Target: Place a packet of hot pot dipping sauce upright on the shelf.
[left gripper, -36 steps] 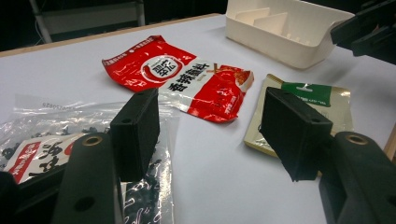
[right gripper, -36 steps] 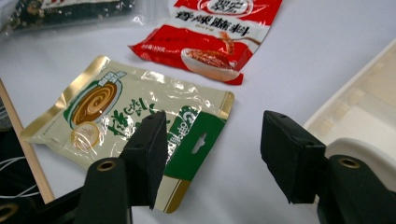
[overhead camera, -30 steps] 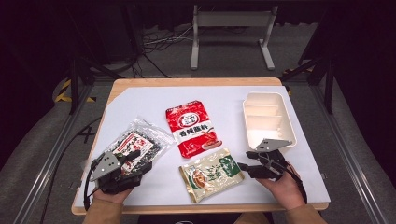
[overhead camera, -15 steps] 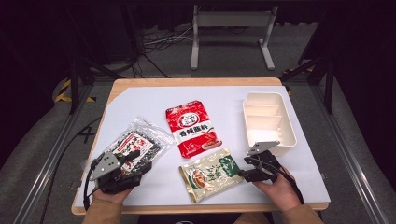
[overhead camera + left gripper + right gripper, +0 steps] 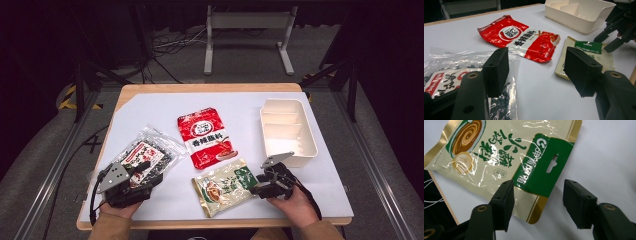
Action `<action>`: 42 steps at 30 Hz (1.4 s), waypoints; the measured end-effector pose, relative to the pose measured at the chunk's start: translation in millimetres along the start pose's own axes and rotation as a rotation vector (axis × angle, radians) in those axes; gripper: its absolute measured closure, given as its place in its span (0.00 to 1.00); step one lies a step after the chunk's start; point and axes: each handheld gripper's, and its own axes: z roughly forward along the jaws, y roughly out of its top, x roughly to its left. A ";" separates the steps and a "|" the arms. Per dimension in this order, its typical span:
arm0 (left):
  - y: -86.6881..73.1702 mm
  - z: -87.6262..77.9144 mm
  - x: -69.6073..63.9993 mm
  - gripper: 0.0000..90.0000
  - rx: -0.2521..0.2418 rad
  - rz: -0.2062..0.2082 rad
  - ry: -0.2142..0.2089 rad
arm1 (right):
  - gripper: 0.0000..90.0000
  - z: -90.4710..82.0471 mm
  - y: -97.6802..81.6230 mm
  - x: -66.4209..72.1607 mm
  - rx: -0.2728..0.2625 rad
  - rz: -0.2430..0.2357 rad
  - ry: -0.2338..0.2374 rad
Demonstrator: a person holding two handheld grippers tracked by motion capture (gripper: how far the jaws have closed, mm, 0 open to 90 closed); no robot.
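Right gripper is hanging just over the green-topped end of the beige-and-gold pouch, its fingers standing wide apart with the pouch's green header below and between them, pressing on nothing; the fingers have just been shifting their gap, first widening, then narrowing slightly, with no thing clamped. The pouch is lying flat on the white surface, near its front edge, just in front of the red packet. Left gripper is sitting over the near end of the clear bag of dark bits, which is lying to the left of the red packet; its fingers are standing open, one over the bag's plastic, the other over bare surface, gripping nothing. The cream divided tray is standing to the right of the red packet, near the surface's right side, well apart from the bag.
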 end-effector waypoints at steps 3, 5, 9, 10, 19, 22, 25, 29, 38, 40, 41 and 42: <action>-0.4 0.2 0.2 0.41 -0.002 -0.004 0.002 | 0.49 2.0 0.1 1.2 0.010 -0.005 0.012; -0.6 0.3 0.3 0.41 -0.001 -0.007 0.005 | 0.51 3.5 0.3 2.4 0.010 -0.020 0.012; -0.6 0.3 0.3 0.41 -0.003 -0.004 0.005 | 0.54 1.2 1.4 4.3 -0.006 -0.017 0.024; -0.6 0.3 0.2 0.41 -0.001 -0.004 0.005 | 0.55 0.6 1.5 4.6 -0.012 -0.018 0.027; -0.5 1.0 0.1 0.40 -0.003 0.001 0.006 | 0.55 0.9 3.5 5.5 -0.040 0.022 0.107; -0.3 0.4 -0.4 0.40 -0.002 0.002 0.006 | 0.55 4.0 3.2 3.6 -0.034 0.043 0.128; 0.0 -0.3 -1.3 0.40 -0.009 0.004 0.008 | 0.56 7.3 3.7 4.3 -0.024 0.044 0.124; -0.1 0.3 -1.6 0.40 -0.004 0.012 0.010 | 0.58 12.0 5.0 11.0 -0.010 0.017 0.100; 0.4 0.3 -4.5 0.41 -0.010 0.021 0.014 | 0.78 13.5 4.9 16.9 -0.010 0.012 0.036; 0.5 0.1 -4.3 0.41 -0.009 0.021 0.013 | 0.85 13.6 4.9 17.4 -0.006 0.009 0.022; 0.4 0.0 -4.2 0.41 -0.009 0.020 0.013 | 0.87 13.9 4.8 17.1 -0.006 0.011 0.026; 0.4 -0.2 -4.1 0.41 -0.010 0.020 0.013 | 0.89 14.1 5.0 16.7 -0.004 0.024 0.037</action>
